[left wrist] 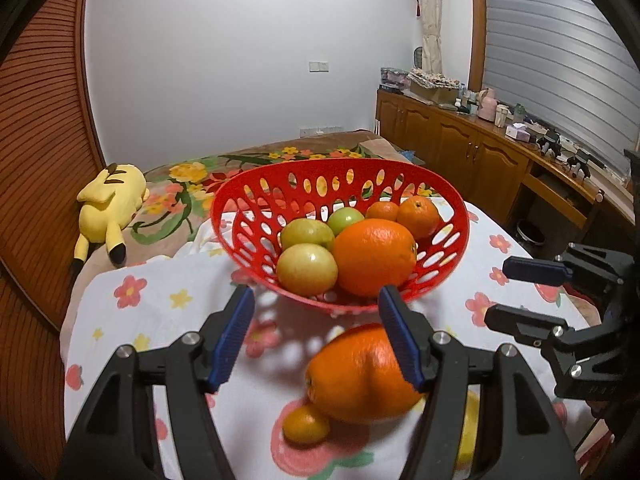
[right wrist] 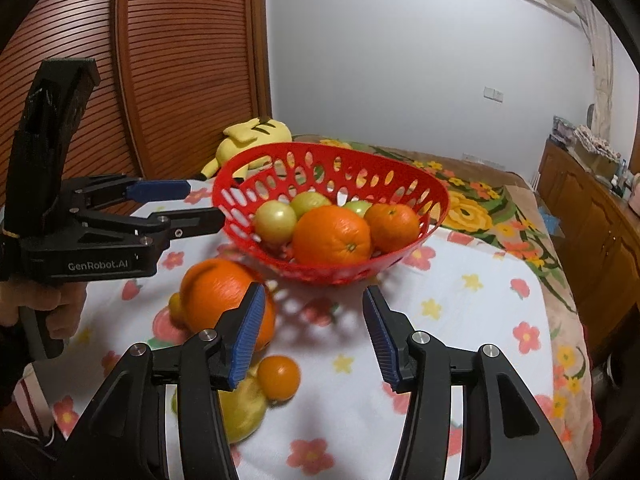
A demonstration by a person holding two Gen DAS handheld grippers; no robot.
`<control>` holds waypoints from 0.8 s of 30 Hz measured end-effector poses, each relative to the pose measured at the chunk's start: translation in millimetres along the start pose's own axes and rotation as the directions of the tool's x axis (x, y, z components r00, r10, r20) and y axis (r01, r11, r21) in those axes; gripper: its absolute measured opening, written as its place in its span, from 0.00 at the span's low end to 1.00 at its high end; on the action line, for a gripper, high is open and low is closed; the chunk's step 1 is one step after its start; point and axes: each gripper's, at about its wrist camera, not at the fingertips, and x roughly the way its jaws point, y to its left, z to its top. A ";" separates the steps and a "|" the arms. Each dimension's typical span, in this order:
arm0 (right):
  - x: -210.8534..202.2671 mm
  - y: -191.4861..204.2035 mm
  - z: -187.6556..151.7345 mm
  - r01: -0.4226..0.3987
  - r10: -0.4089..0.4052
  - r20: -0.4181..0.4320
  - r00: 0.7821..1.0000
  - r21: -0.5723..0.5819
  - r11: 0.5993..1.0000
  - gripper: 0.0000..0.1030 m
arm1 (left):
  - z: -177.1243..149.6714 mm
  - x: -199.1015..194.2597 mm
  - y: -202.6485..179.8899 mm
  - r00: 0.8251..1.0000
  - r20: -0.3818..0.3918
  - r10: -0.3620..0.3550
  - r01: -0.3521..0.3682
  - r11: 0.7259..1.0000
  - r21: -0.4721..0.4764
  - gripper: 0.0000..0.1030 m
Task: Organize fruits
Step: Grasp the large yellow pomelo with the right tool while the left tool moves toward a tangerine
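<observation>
A red perforated basket stands on a flowered white cloth. It holds a big orange, two tangerines and three yellow-green fruits. In front of it on the cloth lie a large orange, a small tangerine and a yellow fruit. My left gripper is open and hovers over the large orange, its jaws empty. My right gripper is open too, just right of the loose fruit, with bare cloth between its fingers.
A yellow plush toy lies on the flowered bed behind the basket. A slatted wooden wardrobe stands on the left. A wooden cabinet with clutter on top runs along the right. A hand grips the left gripper's handle.
</observation>
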 end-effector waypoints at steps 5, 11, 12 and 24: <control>-5.6 11.7 -8.9 -0.003 0.003 -0.002 1.000 -0.002 1.000 0.51 | -13.2 -14.3 4.0 1.000 0.011 0.015 -0.015 1.000 -0.011 0.62; -14.4 22.3 -20.5 -0.010 0.010 -0.001 1.000 0.004 1.000 0.53 | -31.7 -34.0 13.3 0.998 0.035 0.043 -0.042 0.999 -0.035 0.63; -15.3 24.0 -23.2 -0.012 0.012 -0.002 1.000 0.007 1.000 0.54 | -36.6 -37.3 14.9 0.998 0.033 0.047 -0.046 0.998 -0.040 0.63; 3.2 50.0 -56.6 -0.057 0.057 -0.076 0.995 0.012 0.998 0.57 | -75.0 -48.1 18.6 0.998 -0.004 0.069 -0.069 0.996 -0.055 0.63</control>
